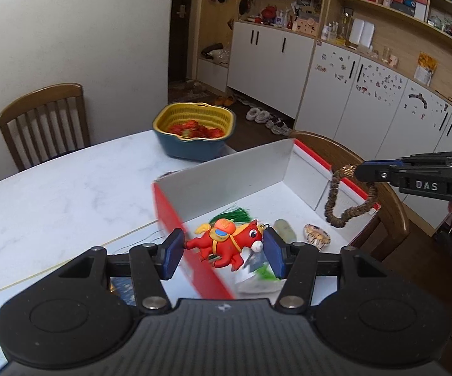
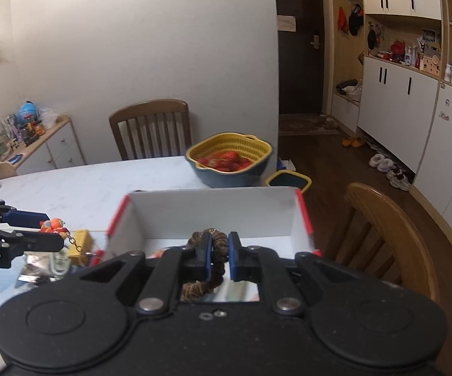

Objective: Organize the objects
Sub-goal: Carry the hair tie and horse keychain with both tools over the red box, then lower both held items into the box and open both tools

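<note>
My left gripper (image 1: 224,248) is shut on a red toy horse keychain (image 1: 226,242) with an orange cap, held by tail and nose above the near wall of an open red-and-white box (image 1: 226,178). The right gripper (image 2: 219,255) is shut on a brown beaded bracelet (image 2: 213,250), which hangs as a loop (image 1: 348,194) over the box's right wall. Inside the box lie a green tassel (image 1: 235,214), a pale stone (image 1: 284,228) and a striped shell (image 1: 316,235). From the right wrist view the left gripper (image 2: 35,230) shows at the left with the horse (image 2: 53,225).
A yellow-and-blue basket (image 1: 194,131) of strawberries stands behind the box on the white marble table (image 1: 53,194). Wooden chairs stand at the far side (image 1: 44,122) and right (image 2: 382,235). A yellow block (image 2: 80,246) and a clear packet (image 2: 41,269) lie left of the box.
</note>
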